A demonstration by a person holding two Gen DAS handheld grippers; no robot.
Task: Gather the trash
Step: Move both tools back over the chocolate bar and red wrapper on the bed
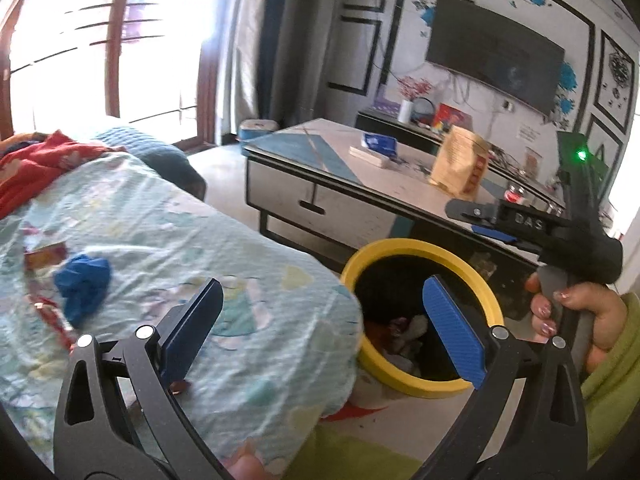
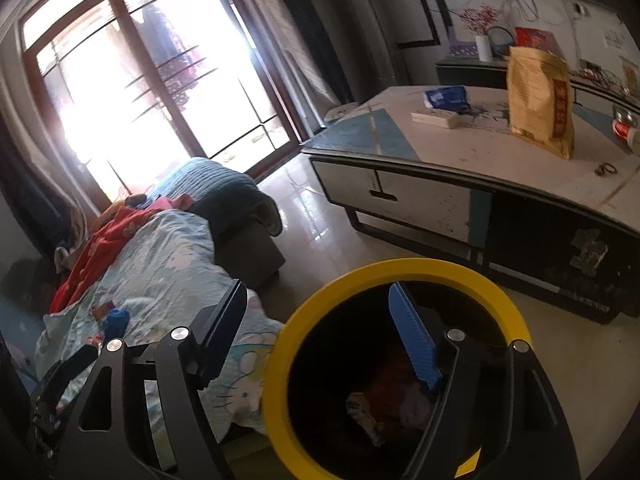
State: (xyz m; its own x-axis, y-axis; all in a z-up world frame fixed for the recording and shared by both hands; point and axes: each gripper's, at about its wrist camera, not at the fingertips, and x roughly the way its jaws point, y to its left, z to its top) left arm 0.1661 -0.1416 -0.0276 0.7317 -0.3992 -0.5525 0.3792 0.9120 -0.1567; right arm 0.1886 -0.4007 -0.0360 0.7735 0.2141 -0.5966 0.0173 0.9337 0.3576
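Lying crumpled on the bed left of the yellow bin (image 1: pixel 420 320), the blue wad (image 1: pixel 82 284) looks light and soft; pinch its bulging middle. Both the left tool (image 1: pixel 320 316) and right tool (image 2: pixel 320 336) gape wide, holding nothing.

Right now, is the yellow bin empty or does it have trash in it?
Not empty: the bin has crumpled trash at the bottom, in both views.

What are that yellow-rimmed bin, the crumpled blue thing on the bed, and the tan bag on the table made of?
The bin looks like moulded plastic: its yellow rim is smooth, uniform and slightly shiny, with a dark inside. The blue wad seems to be thin matte tissue or soft plastic, judging by its tight creases; I can't tell which. The tan bag stands stiffly with a slight sheen, probably kraft paper or laminated foil.
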